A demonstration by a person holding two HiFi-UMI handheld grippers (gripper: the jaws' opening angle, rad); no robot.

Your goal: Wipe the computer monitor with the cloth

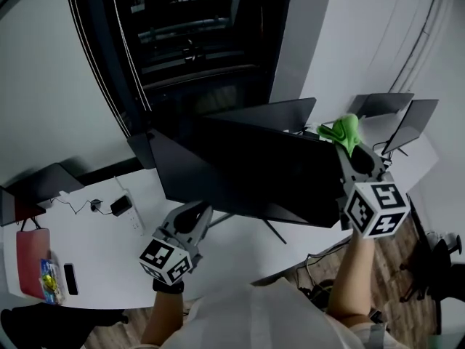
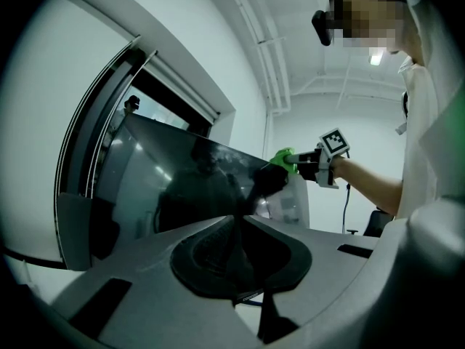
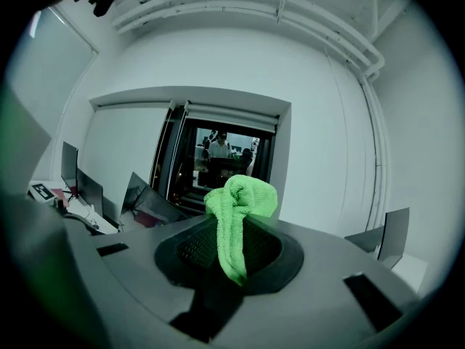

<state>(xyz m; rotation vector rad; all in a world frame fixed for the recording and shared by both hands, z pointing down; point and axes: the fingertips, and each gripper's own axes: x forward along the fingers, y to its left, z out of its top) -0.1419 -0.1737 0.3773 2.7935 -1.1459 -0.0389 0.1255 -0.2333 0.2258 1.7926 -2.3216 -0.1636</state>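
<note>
The dark computer monitor [image 1: 247, 169] stands on a white desk [image 1: 94, 246], tilted. My right gripper [image 1: 354, 153] is shut on a bright green cloth [image 1: 343, 131], which is bunched at the monitor's top right corner. In the right gripper view the cloth [image 3: 238, 217] sticks up from between the shut jaws. My left gripper [image 1: 195, 213] sits at the monitor's lower left edge. In the left gripper view its jaws are closed on that edge, and the screen [image 2: 182, 187] stretches away at a grazing angle toward the cloth [image 2: 285, 158].
A power strip [image 1: 133, 213] with cables, a red flat item [image 1: 33, 260] and a small black device [image 1: 70, 278] lie on the desk's left part. More monitors [image 1: 396, 111] stand at the back right. A dark glass doorway [image 1: 189, 42] rises behind. A chair [image 1: 436, 267] stands lower right.
</note>
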